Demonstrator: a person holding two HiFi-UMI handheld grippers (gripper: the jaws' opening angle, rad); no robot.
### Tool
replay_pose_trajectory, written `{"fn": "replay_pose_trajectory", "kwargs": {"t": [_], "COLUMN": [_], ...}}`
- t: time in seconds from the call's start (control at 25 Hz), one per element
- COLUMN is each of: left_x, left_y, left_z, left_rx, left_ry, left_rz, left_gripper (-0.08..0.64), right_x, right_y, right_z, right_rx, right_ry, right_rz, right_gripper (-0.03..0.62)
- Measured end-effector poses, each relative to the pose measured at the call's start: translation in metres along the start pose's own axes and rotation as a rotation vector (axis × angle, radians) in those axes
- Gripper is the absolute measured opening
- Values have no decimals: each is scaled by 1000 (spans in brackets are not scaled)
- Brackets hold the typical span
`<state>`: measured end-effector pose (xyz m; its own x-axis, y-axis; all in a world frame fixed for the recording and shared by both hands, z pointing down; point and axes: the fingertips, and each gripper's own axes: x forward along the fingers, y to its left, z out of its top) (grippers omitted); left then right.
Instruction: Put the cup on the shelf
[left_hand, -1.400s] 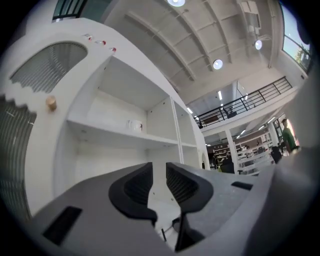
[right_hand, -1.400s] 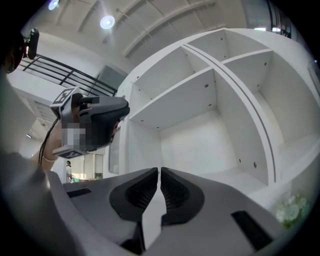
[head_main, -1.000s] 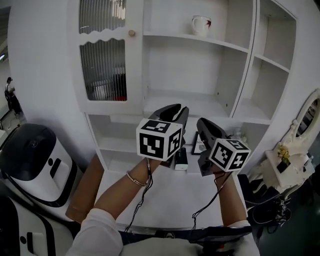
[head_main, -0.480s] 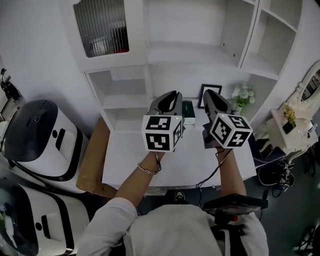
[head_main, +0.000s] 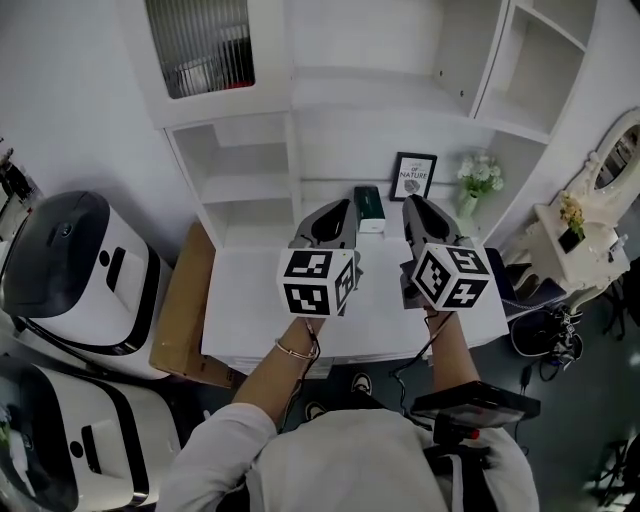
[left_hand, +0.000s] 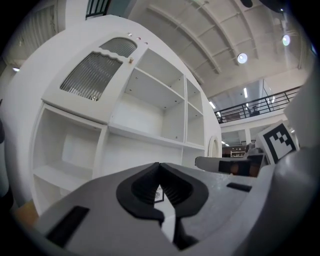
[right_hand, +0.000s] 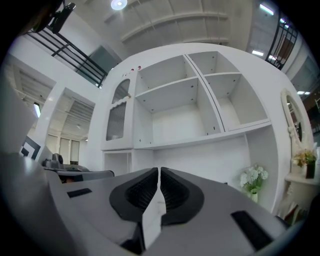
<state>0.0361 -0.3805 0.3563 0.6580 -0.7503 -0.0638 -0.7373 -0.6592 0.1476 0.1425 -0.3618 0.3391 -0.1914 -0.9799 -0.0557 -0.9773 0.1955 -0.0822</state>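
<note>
No view shows the cup, so neither the way it points nor its place relative to the jaws can be told; the open compartments of the white shelf unit (head_main: 240, 190) that fall within the head view and both gripper views hold no cup. The left gripper (head_main: 333, 210) and the right gripper (head_main: 418, 205) hang side by side over the white bench (head_main: 250, 300), held level, both aimed at the shelf unit, near each other but apart. In the left gripper view the jaws meet at their tips with nothing between them, the dark ribbed pads (left_hand: 172, 190) closed on air. In the right gripper view the jaws are likewise together, only a thin slit of light between the pads (right_hand: 172, 192), and nothing is held. At the back of the bench, beyond the jaw tips, stand a green box (head_main: 370, 208), a framed picture (head_main: 414, 176) and white flowers (head_main: 478, 178) in a vase. A ribbed-glass door (head_main: 205, 45) closes the upper left compartment.
</note>
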Motion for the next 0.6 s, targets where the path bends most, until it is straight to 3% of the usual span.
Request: {"fn": "replay_pose_trajectory", "kwargs": {"t": [0.6], "left_x": [-8], "left_y": [-14], "left_z": [-12], "left_rx": [4], "left_ry": [11], "left_rz": [100], "left_gripper": [8], "right_x": [-8], "right_y": [2], "right_z": [-9], "right_rx": [-15], "right_ry": [11], "right_rz": [81], "right_gripper": [25]}}
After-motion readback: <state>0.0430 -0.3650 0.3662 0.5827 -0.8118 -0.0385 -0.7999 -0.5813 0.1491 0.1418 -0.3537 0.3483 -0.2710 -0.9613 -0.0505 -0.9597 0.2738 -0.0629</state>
